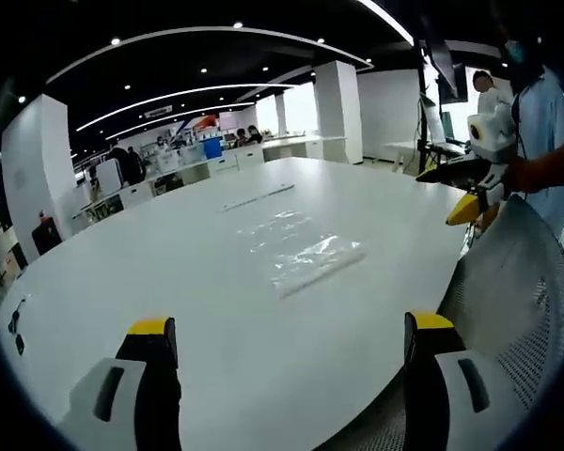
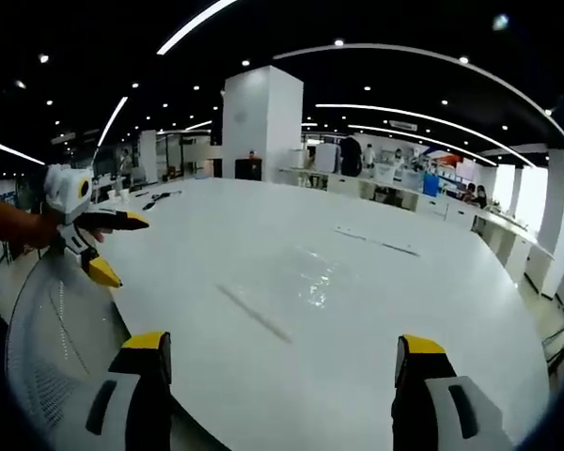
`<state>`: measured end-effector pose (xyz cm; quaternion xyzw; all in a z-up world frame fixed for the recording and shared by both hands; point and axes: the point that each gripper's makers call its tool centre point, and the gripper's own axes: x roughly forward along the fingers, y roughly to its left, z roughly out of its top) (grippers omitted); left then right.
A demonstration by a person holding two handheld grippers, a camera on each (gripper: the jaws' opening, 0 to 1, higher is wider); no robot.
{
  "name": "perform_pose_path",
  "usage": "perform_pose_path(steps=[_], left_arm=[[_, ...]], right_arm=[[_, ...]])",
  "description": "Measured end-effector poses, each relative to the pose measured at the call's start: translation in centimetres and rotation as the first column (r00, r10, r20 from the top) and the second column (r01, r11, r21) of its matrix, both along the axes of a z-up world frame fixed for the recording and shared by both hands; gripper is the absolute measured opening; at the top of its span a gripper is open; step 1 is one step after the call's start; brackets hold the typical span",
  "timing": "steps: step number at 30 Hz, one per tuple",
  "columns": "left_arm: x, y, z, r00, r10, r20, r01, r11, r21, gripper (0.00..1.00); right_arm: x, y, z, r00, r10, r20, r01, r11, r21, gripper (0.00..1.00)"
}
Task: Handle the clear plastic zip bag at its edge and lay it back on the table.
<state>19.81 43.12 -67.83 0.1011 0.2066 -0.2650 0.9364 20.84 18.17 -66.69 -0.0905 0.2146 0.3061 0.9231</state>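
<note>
**Bag flat on table, both claws empty and wide**

One clear zip bag [image 1: 305, 256] lies flat on the white table [image 1: 169, 282], ahead of the left gripper [image 1: 291, 329] and slightly right of its centre line, well apart from the jaws. From the right gripper [image 2: 280, 349] it sits straight ahead, also out of reach. Both claws spread wide, nothing between the jaws.

Handling guess: thin film, very light, floppy, slick on the smooth top; it'll sag and slide if pinched mid-sheet. Best grab looks like the stiffer zip strip along the near edge [image 1: 321, 272], nipped from the side.

Counts: one bag, two grippers, one table, one mesh chair back [image 1: 517, 291], one thin strip [image 1: 257, 197] lying beyond the bag.
</note>
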Motion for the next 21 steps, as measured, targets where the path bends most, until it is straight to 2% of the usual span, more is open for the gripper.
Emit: perform_pose_path(steps=[6,21], left_arm=[[0.07,0.00,0.15,1.000,0.006,0.005,-0.006,1.000,0.002,0.99],[-0.03,0.29,-0.22,1.000,0.017,-0.007,-0.017,1.000,0.005,0.99]], right_arm=[[0.36,-0.12,-0.52,1.000,0.003,-0.005,-0.003,1.000,0.003,1.00],[-0.22,0.64,-0.67,1.000,0.010,-0.004,-0.010,1.000,0.001,1.00]])
